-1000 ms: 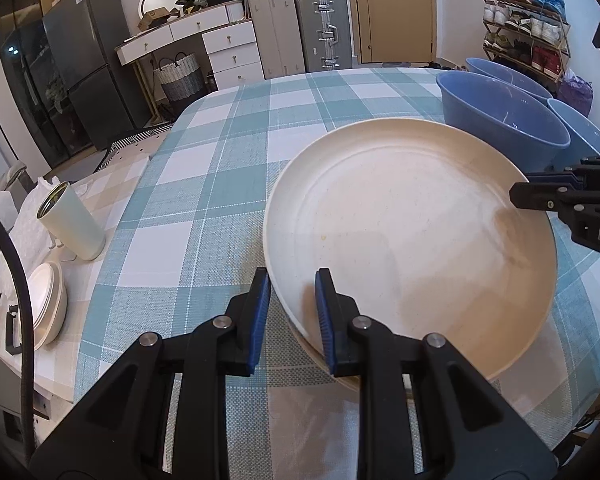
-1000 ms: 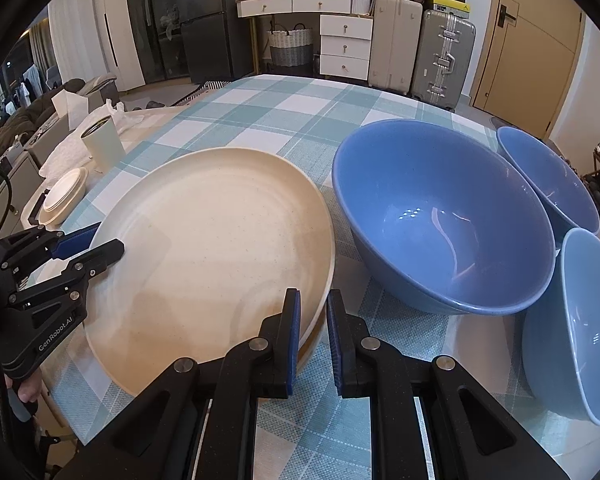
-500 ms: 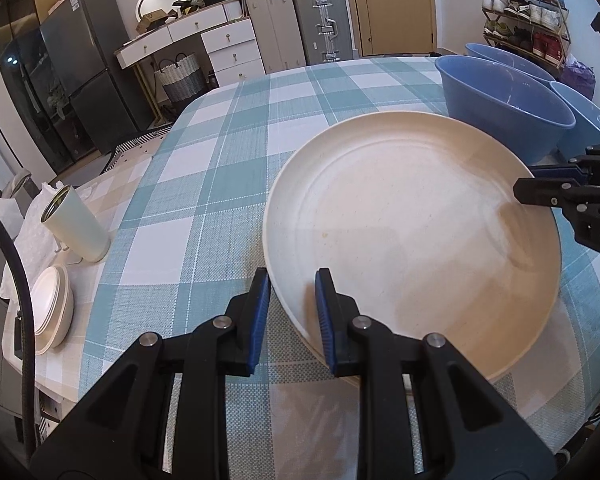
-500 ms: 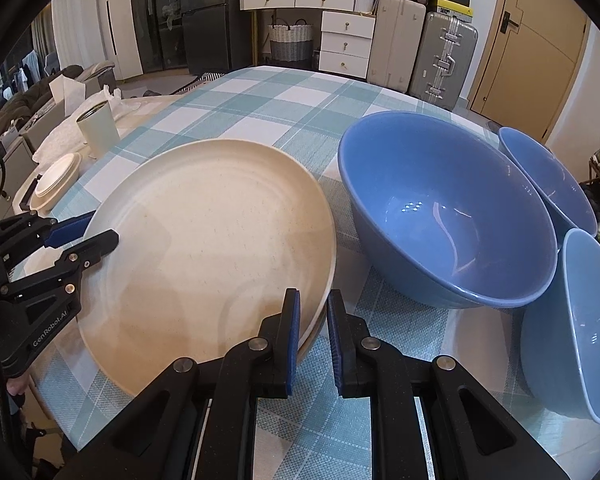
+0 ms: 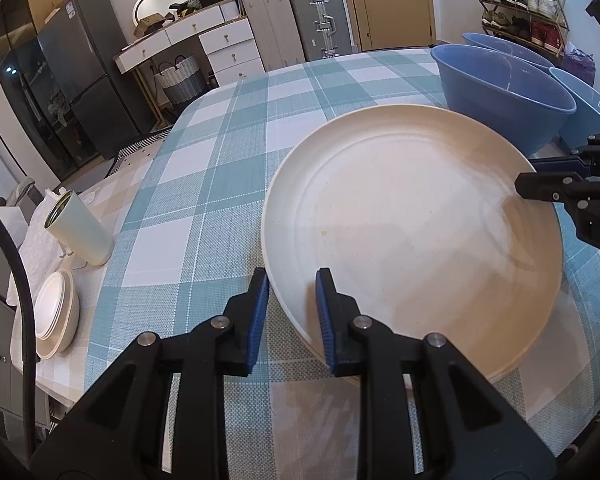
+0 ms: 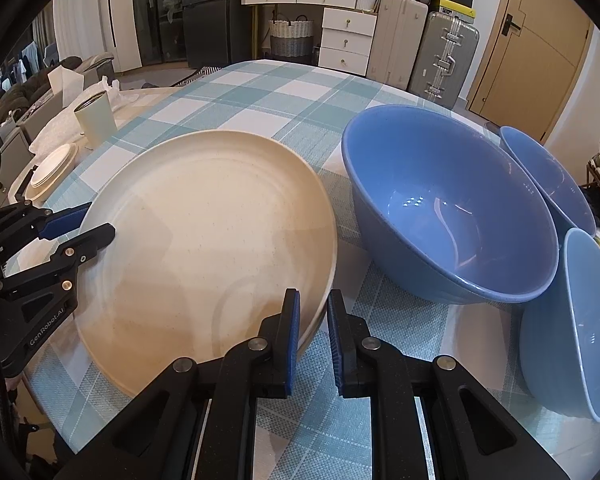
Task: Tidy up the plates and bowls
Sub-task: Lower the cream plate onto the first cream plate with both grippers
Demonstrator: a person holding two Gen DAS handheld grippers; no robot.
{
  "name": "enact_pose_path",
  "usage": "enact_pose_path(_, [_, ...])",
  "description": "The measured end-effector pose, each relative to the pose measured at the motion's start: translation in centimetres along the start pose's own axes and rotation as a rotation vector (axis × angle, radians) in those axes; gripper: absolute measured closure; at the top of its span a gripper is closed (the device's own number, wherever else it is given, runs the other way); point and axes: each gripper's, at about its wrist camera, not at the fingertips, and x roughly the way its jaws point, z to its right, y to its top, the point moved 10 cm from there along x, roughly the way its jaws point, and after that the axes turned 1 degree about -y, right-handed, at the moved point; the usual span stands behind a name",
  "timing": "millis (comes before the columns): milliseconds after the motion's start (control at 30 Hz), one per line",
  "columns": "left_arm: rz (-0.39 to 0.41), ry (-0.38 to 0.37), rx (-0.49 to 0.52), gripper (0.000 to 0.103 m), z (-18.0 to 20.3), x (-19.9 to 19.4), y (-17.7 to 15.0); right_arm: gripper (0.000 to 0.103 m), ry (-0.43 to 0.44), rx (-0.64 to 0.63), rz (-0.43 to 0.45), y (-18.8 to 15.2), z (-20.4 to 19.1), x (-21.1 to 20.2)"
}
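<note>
Right wrist view is showing the teal-and-white checked cloth tabletop carrying everything; the large round cream plate is now sitting noticeably higher against the checks than a second ago, so it is looking lifted off the cloth, which probably means the carrying step is under way and a stacking or resting spot is what is needed next; beside it the big glossy blue bowl is standing on its base with its mouth tilted toward the camera, near the plate's far rim, and two smaller blue bowls are leaning on the right; the right gripper is keeping its blue-padded fingers clamped on the plate's near right rim; the left gripper is likewise staying clamped on the opposite rim, one pad inside, one outside. Being round, the plate is offering no long axis; its face is pointing upward, tipped slightly, between the two hands; a pale cylindrical cup and small cream dishes are waiting well apart at the left edge.
</note>
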Motion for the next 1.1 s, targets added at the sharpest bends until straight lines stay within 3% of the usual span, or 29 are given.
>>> enact_pose_path(367, [-0.007,0.011,0.038,0.077,0.1,0.3,-0.2,0.088,-0.013,-0.015,-0.009,-0.1,-0.2,0.4])
enact_pose_path(867, [-0.016,-0.035,0.004,0.072,0.1,0.3,-0.2,0.088,-0.004,-0.012,-0.016,-0.4,-0.1,0.1])
enact_pose_path(1033, [-0.022,-0.098,-0.027,0.062,0.3,0.0,-0.2,0.086,0.003,-0.001,0.002,-0.2,0.1,-0.4])
enact_pose_path(1100, [-0.016,-0.131,-0.047,0.049,0.5,-0.4,0.0,0.083,0.015,0.008,0.011,-0.1,0.1,-0.7])
